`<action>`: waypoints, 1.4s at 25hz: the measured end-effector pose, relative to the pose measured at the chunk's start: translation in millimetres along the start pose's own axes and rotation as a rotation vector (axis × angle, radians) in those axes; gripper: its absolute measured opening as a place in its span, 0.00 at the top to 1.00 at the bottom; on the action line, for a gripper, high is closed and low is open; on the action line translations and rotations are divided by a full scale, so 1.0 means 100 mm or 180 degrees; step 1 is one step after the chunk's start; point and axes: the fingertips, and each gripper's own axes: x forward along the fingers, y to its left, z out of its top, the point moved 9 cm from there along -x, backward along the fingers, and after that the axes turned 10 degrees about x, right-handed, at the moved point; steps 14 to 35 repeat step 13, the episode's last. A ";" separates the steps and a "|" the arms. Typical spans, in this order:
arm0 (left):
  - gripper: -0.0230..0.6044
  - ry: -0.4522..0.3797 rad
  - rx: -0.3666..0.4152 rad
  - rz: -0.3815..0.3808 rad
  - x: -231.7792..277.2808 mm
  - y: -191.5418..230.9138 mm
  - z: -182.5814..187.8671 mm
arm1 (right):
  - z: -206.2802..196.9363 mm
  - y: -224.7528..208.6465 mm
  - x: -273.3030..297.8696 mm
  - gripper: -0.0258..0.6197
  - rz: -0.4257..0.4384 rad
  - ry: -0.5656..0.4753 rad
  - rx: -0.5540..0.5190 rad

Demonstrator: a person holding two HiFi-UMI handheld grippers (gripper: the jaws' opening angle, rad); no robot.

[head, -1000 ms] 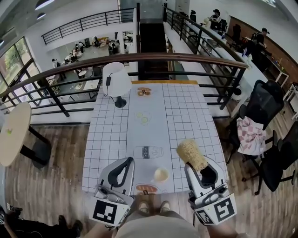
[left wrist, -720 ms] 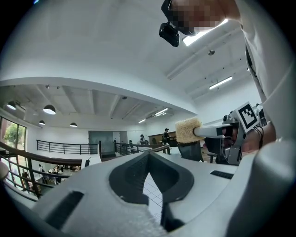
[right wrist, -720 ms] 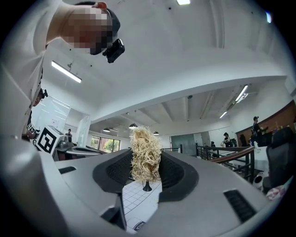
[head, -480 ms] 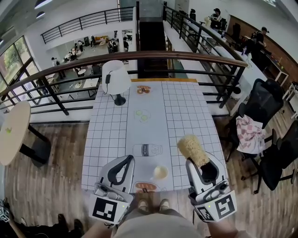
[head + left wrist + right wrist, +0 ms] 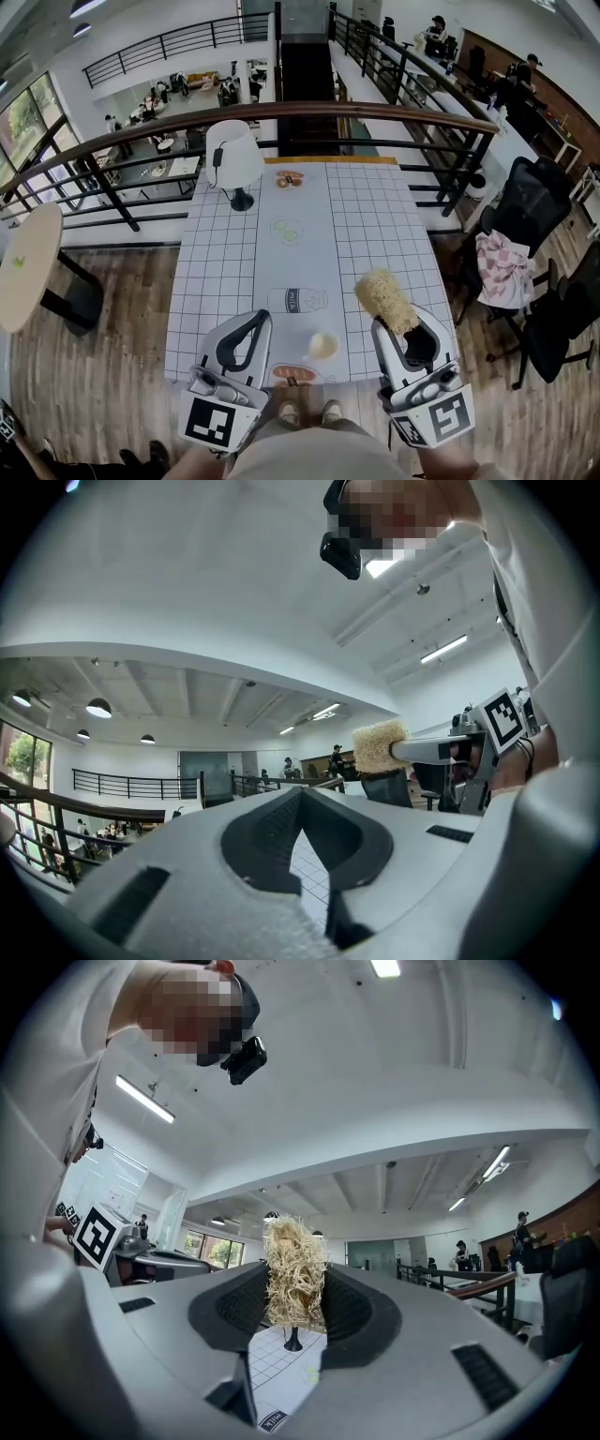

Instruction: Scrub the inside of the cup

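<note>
Between the two tools, near the worktop's (image 5: 375, 234) front edge, the cup (image 5: 323, 347) stands upright, mouth up. The right tool (image 5: 405, 330) pinches a fibrous brush (image 5: 385, 302) by its handle, with the head pointing forward, beyond and right of the cup. The left tool (image 5: 258, 323), pressed together on nothing, hovers just left of the cup, and both tools are held low and aimed forward.

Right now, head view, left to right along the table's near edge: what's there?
left hand-held gripper → printed food picture → cup → right hand-held gripper, shut on the scrubber
</note>
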 end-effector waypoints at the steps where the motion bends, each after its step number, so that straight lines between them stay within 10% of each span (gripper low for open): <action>1: 0.94 0.0006 0.0002 -0.0007 0.00 -0.01 0.00 | 0.00 0.00 0.00 0.73 0.0003 -0.0002 0.0007; 35: 0.94 0.0062 0.0004 -0.0062 0.01 -0.03 0.03 | 0.02 -0.02 -0.03 0.73 -0.0009 0.0019 0.0027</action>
